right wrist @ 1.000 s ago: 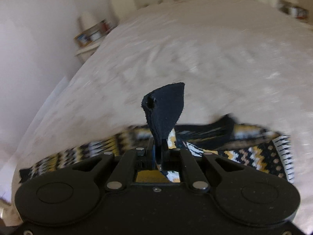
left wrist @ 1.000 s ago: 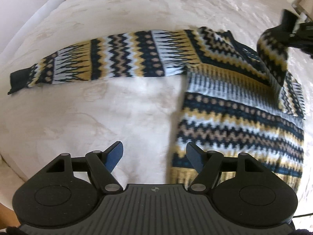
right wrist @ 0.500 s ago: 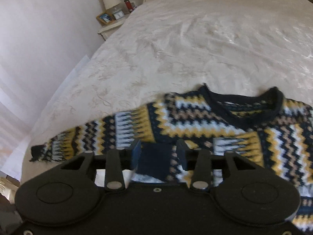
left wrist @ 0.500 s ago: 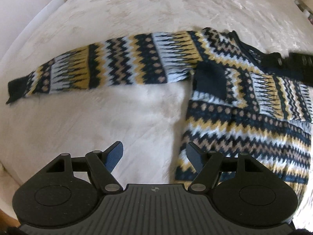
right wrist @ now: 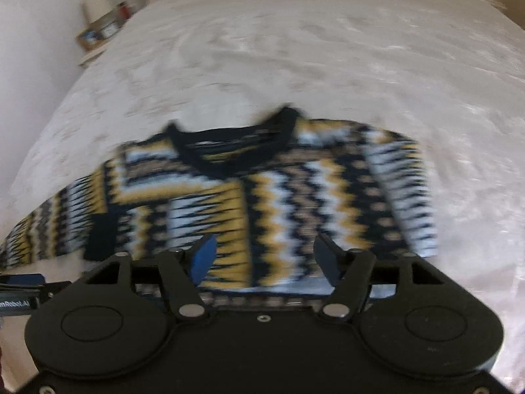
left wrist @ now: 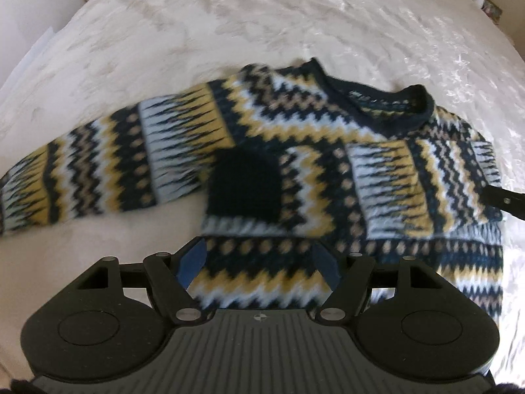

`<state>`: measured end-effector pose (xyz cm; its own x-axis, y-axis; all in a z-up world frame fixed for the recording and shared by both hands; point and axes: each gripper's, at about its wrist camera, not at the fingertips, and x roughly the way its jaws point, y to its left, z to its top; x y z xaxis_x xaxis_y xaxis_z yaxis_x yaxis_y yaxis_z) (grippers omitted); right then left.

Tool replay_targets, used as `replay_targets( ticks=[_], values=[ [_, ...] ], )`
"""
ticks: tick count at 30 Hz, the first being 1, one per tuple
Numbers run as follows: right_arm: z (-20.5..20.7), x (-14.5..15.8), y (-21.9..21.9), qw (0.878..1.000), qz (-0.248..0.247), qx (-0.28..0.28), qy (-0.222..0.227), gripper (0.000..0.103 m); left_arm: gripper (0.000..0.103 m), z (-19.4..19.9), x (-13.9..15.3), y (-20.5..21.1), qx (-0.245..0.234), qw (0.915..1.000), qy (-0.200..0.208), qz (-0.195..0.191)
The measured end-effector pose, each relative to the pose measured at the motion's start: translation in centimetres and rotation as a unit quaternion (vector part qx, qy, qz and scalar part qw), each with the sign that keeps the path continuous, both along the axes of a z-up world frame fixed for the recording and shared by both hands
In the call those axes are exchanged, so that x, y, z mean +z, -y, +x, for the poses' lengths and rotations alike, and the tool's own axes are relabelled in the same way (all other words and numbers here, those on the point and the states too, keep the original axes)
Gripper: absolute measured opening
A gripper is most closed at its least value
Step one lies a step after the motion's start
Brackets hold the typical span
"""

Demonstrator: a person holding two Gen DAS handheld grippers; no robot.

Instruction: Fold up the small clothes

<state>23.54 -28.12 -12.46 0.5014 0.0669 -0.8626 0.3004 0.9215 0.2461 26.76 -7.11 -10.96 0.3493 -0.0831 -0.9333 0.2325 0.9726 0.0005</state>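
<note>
Right gripper [right wrist: 264,259]: jaws have just been opening and now stand wide, nothing pinched between them; the picture is blurred.
Left gripper [left wrist: 259,264]: jaws wide apart, empty, poised above the lower body of the sweater.
Sweater [left wrist: 295,177]: patterned knit in navy, yellow, pale blue and tan, lying flat on the bedspread [left wrist: 229,26] just ahead of both grippers.
Folded sleeve [left wrist: 377,177]: lies across the chest, ahead of the left gripper; its navy cuff [left wrist: 246,190] rests on the body, just beyond the left gripper's fingertips.
Other sleeve [left wrist: 98,170]: stretched out flat to the left of the left gripper.
Collar [right wrist: 229,151]: navy, beyond the right gripper's fingers.
Bedside shelf [right wrist: 101,32]: far to the left, past the bed's edge.
</note>
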Motion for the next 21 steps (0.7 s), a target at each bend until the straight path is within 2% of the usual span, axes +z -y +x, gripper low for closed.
replay_targets(
  ticks=[3, 7, 9, 13, 16, 21],
  values=[
    [-0.3, -0.5, 2.8, 1.000, -0.009, -0.021, 0.002, 0.077, 0.070, 0.6, -1.0, 1.5, 0.000, 0.9999, 0.006, -0.012],
    [0.1, -1.4, 5.6, 0.999, -0.015, -0.033, 0.002, 0.083, 0.070, 1.6, -2.9, 3.0, 0.008, 0.9993, -0.018, -0.031],
    [0.5, -2.2, 6.8, 0.999, -0.011, -0.036, 0.001, 0.088, 0.070, 1.8, -3.9, 3.6, 0.018, 0.9994, -0.022, -0.021],
    [1.5, -4.0, 8.5, 0.999, -0.003, -0.032, -0.011, 0.090, 0.071, 2.4, -5.7, 4.7, 0.040, 0.9989, -0.024, 0.009],
    [2.2, -5.5, 9.5, 0.999, 0.017, -0.023, -0.017, 0.094, 0.073, 2.7, -7.0, 5.6, 0.046, 0.9980, -0.027, 0.034],
    [2.6, -7.8, 10.5, 0.998, 0.056, -0.016, -0.025, 0.095, 0.079, 3.0, -7.7, 6.7, 0.048, 0.9959, -0.025, 0.072]
  ],
)
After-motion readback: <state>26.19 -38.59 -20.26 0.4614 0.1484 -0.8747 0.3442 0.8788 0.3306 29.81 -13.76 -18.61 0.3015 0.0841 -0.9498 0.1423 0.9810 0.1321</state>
